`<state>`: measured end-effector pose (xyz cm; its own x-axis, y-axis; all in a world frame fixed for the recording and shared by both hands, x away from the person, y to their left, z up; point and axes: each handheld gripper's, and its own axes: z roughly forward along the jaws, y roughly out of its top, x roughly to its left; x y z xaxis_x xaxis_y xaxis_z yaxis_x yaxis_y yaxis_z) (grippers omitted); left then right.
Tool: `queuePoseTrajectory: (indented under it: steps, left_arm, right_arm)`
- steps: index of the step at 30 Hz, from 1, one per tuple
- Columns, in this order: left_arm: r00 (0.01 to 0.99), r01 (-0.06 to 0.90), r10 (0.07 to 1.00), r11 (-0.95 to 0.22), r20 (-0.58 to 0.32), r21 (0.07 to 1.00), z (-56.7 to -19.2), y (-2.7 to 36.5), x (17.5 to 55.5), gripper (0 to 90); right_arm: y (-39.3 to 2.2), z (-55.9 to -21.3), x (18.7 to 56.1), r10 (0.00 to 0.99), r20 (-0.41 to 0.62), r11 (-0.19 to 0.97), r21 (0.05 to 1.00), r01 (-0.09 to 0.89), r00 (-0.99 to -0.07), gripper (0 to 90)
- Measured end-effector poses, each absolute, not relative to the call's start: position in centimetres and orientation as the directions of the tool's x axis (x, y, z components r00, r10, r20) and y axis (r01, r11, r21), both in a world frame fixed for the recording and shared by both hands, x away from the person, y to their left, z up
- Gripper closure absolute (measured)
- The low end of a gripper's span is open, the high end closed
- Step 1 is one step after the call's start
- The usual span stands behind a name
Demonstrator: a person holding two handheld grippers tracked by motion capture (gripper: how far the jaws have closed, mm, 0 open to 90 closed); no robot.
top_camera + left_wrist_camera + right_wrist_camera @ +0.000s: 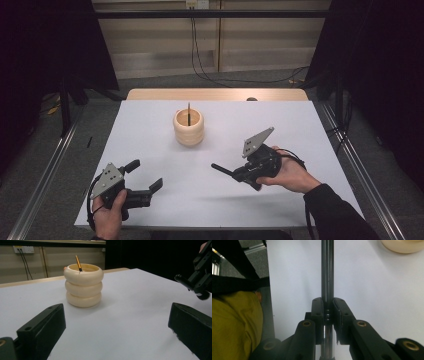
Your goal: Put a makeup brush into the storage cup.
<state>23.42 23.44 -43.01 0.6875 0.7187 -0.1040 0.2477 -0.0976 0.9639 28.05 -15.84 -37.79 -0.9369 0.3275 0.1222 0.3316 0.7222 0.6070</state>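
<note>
A cream holder (189, 127) shaped like three stacked rings stands upright at the table's middle back, with a thin gold stick (189, 112) leaning inside it. In the left gripper view the holder (83, 286) and the stick (78, 263) lie ahead. My left gripper (145, 175) rests at the front left, open, with nothing between its jaws (117, 325). My right gripper (239, 175) hovers at the front right, pointing left, shut on a dark metal pen (222, 170). In the right gripper view the pen (327, 277) runs straight up between the shut jaws (327, 305).
A white sheet (150, 135) covers the table; a wooden strip (215, 94) shows along its far edge. Metal rails (50, 165) run down both sides. Cables (210, 75) lie on the floor behind. A yellow garment (234, 327) is at the left of the right gripper view.
</note>
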Motion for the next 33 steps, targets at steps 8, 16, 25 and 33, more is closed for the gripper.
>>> queuePoseTrajectory:
  steps: [8, 16, 25, 33]
  left_arm:
    - [0.686, 0.25, 0.72, -0.094, -0.108, 0.964, -42.7, 23.6, 23.6, 1.3]
    - [0.702, 0.234, 0.707, -0.107, -0.091, 0.966, -42.0, 24.1, 23.6, 1.3]
    - [0.714, 0.228, 0.692, -0.095, -0.1, 0.969, -40.7, 24.3, 23.4, 1.3]
    - [0.751, 0.203, 0.653, -0.092, -0.095, 0.975, -39.3, 23.9, 23.1, 1.2]
  right_arm:
    - [-14.9, -37.8, 28.2, 0.283, 0.114, 0.778, 0.553, 0.297, -0.952, 79.8]
    - [-14.2, -37.9, 28.2, 0.255, 0.112, 0.814, 0.511, 0.276, -0.96, 79.8]
    - [-13.9, -37.9, 27.9, 0.239, 0.128, 0.83, 0.487, 0.271, -0.962, 79.8]
    - [-14.1, -38.3, 28.0, 0.246, 0.132, 0.823, 0.494, 0.279, -0.96, 79.8]
